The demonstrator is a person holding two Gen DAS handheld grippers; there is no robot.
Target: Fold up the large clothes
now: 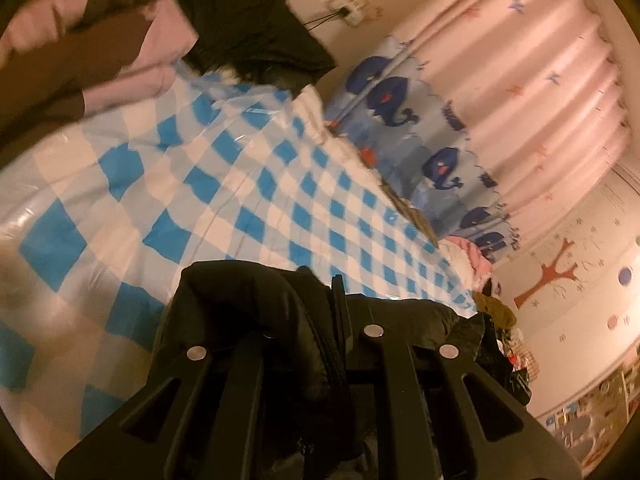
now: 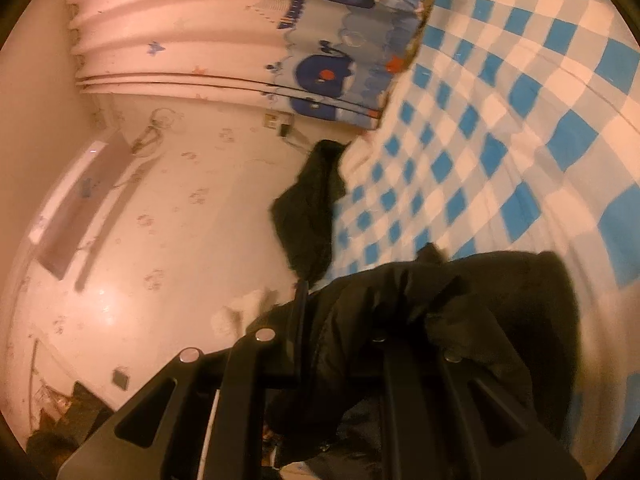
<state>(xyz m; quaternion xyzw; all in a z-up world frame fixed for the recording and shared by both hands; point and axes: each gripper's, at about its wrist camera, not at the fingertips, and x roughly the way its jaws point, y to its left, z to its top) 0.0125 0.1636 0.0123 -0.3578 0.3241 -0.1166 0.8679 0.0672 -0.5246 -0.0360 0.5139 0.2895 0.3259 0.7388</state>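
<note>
Black jacket between both jaws

No readable text or labels anywhere (wall prints too blurred)

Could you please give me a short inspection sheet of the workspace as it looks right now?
Surface: blue-and-white checked sheet covers the bed, wrinkled and glossy.
Job's things: black padded jacket bunched at both tongs; where its far end lies cannot be told.
Clutter: second dark garment at the bed's far end; pink and brown bedding piled beside it.
Grippers: left tongs shut on the jacket; right tongs shut on the jacket.
Cables: thin black cord at the wall socket.
Surroundings: pink curtain with blue whale border; tree sticker on the wall.
</note>
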